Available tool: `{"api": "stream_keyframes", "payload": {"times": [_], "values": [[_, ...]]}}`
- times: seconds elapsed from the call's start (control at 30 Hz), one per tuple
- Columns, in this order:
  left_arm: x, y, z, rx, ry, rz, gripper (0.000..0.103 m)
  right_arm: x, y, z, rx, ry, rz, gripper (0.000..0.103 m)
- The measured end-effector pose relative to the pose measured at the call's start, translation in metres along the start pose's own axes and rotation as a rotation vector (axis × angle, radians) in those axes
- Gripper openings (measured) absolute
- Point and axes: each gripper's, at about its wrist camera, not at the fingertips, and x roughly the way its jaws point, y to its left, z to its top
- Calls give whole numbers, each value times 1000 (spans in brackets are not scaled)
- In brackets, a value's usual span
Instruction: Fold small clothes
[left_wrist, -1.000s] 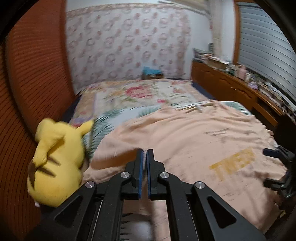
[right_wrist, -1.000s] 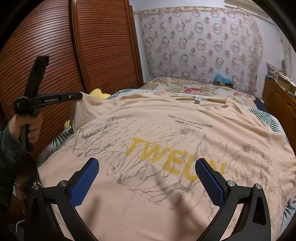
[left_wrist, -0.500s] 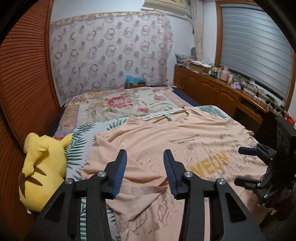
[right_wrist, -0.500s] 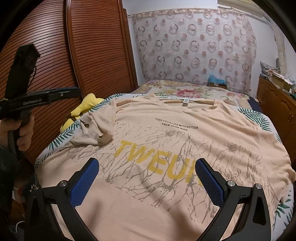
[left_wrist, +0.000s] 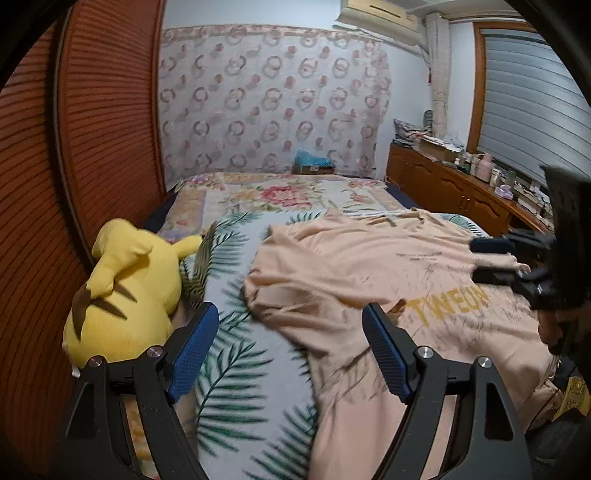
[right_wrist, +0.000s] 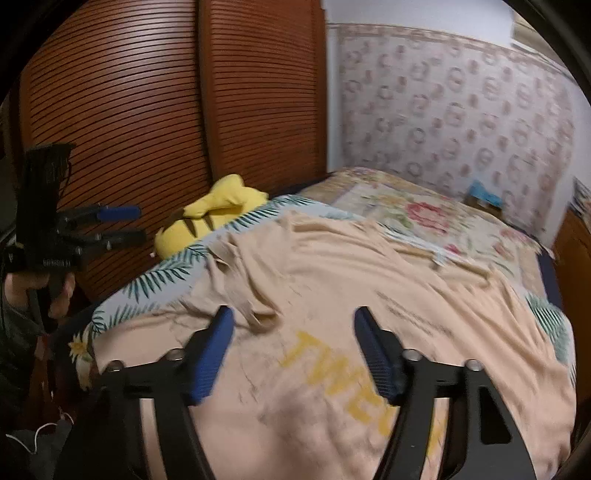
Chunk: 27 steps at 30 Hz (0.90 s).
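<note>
A peach-coloured cotton T-shirt with yellow block lettering (left_wrist: 388, 291) lies face up on the palm-leaf patterned bedsheet (left_wrist: 240, 369), covering most of the near end of the bed. Its left sleeve (right_wrist: 240, 291) is rumpled and bunched inward over the chest, with creased fabric lying just beside the lettering. The left gripper (left_wrist: 290, 350) hovers above the shirt's left edge and the bare sheet, jaws spread wide with nothing between them; its blue-padded fingers (left_wrist: 192, 350) touch no fabric. The right gripper (right_wrist: 291, 354) sits low over the lower front of the shirt, jaws likewise wide apart and empty, with the bunched sleeve just ahead of its left finger. In the right wrist view the left gripper also appears at the far left, held by a hand (right_wrist: 40, 291) in front of the slatted reddish-brown wooden wardrobe doors (right_wrist: 147, 110). A yellow plush toy with brown stripes (left_wrist: 125, 291) lies at the bed's left edge, against the doors and apart from the shirt. A floral quilt (left_wrist: 288, 195) covers the far half of the bed.
</note>
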Motion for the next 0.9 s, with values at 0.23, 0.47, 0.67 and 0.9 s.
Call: {"api": "stream_keyframes", "payload": {"times": [0.23,0.47,0.67,0.9], "values": [[-2,16,-16,-42,5,10,81,72,4,20,-24,96,115,38],[0,20,-26,-56,23,14,81,152,12,40,-29,199,187,28],[8,18,-33,-62,49,1,81,196,22,54,-66,247,149,25],[12,14,-39,-57,64,-17,81,194,22,57,-86,221,159,2]]}}
